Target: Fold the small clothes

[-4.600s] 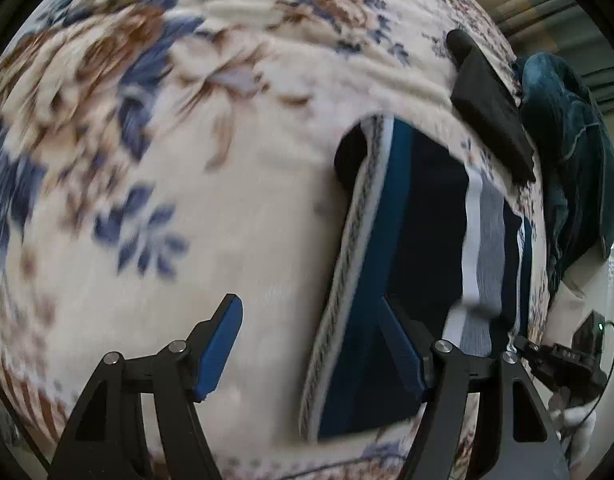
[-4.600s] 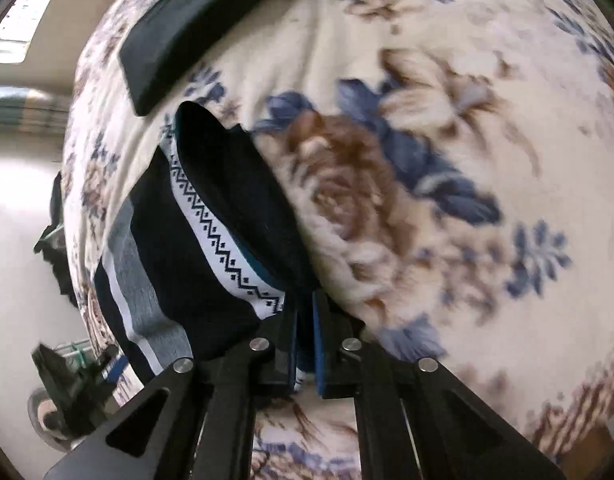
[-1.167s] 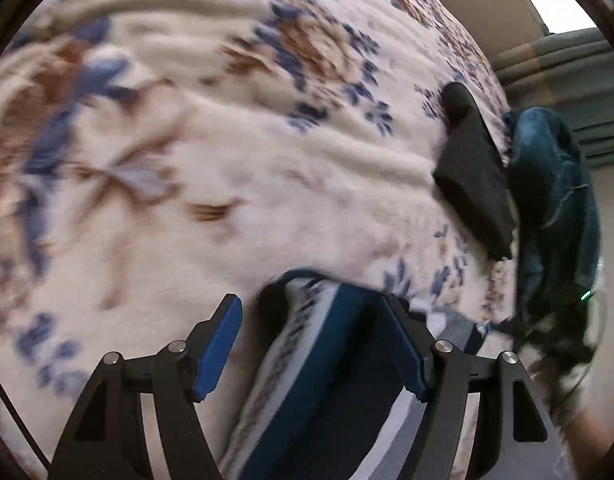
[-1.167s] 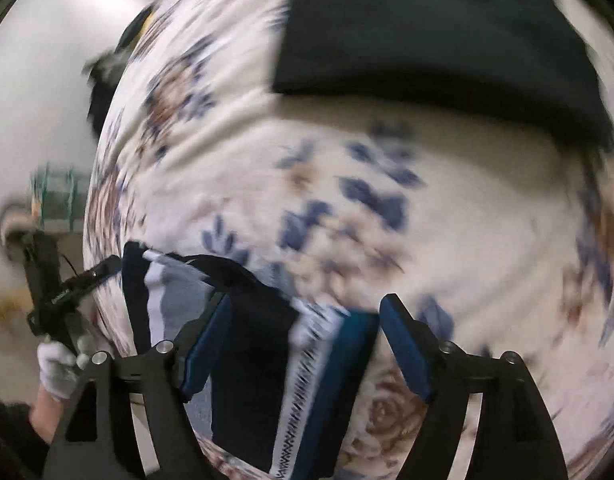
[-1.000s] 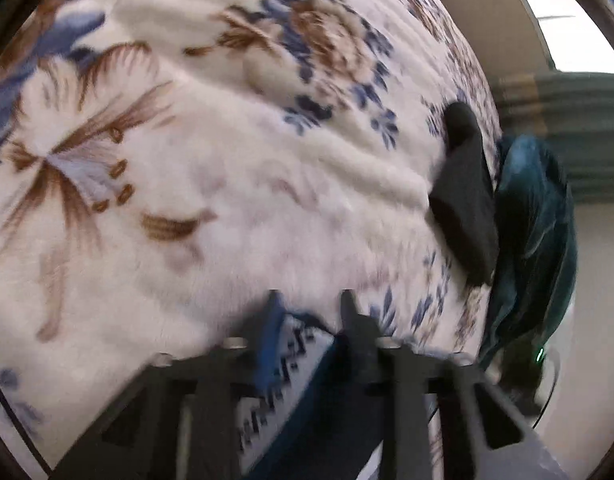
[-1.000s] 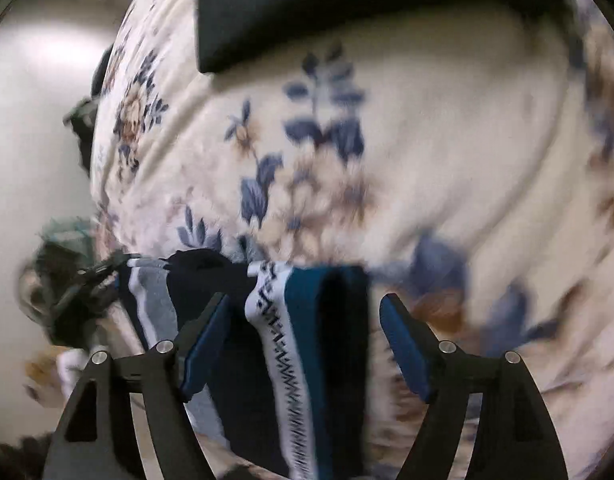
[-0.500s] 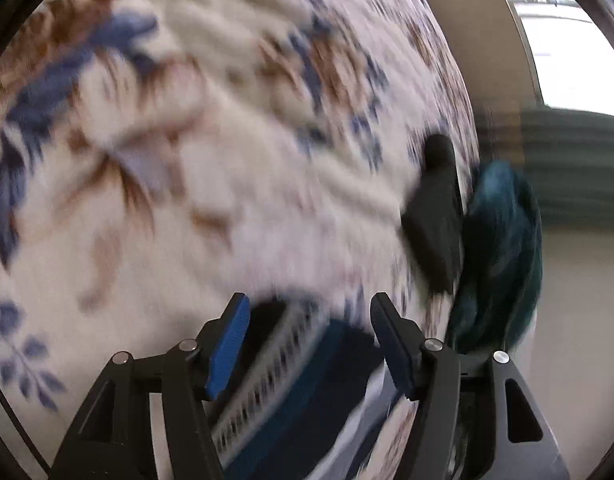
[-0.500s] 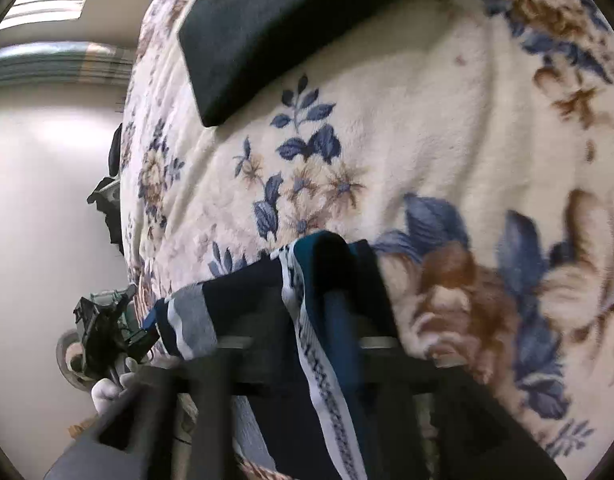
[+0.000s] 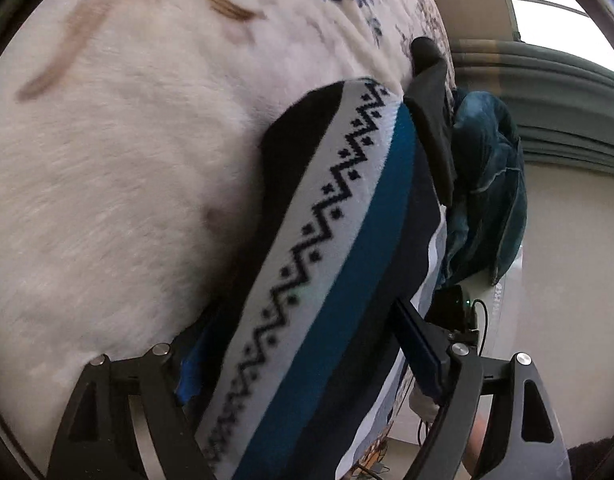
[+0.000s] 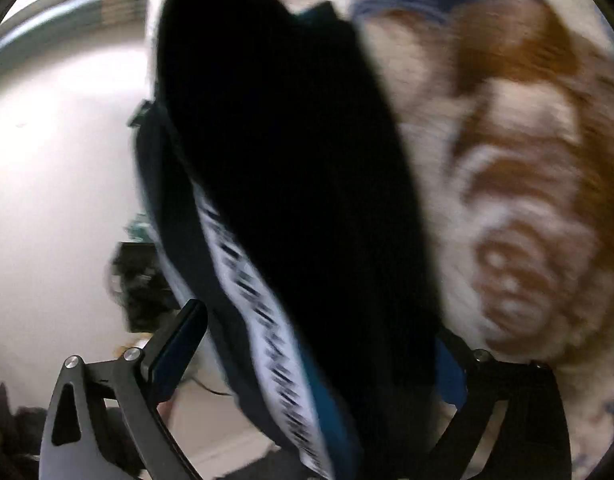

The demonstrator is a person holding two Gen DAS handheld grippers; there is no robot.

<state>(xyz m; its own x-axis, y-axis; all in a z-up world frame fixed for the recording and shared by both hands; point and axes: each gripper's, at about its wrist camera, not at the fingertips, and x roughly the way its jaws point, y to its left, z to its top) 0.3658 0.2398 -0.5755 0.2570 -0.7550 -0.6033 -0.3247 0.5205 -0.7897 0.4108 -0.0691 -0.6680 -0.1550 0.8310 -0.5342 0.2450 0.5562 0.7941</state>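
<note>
Half a second ago my left gripper stood off from the garment with only its end between the fingers; now the cloth fills the view and runs right down through the gap. My right gripper has closed in too, its picture now mostly dark cloth where it had shown wide blanket.

The garment is a folded knit piece with a black edge, a pale band of black zigzag, a teal stripe and a navy body. It lies on the blanket near the bed's edge. In my left view it passes between my two fingers, which stand wide apart on either side of it, not pressing it. In my right view, blurred, it likewise lies between fingers set wide apart, the black edge uppermost.

Beyond the garment's far end lies a flat black piece, touching or just overlapping it; I cannot tell which. Just past that is a teal heap of cloth. The blanket is cream with brown and blue flowers.
</note>
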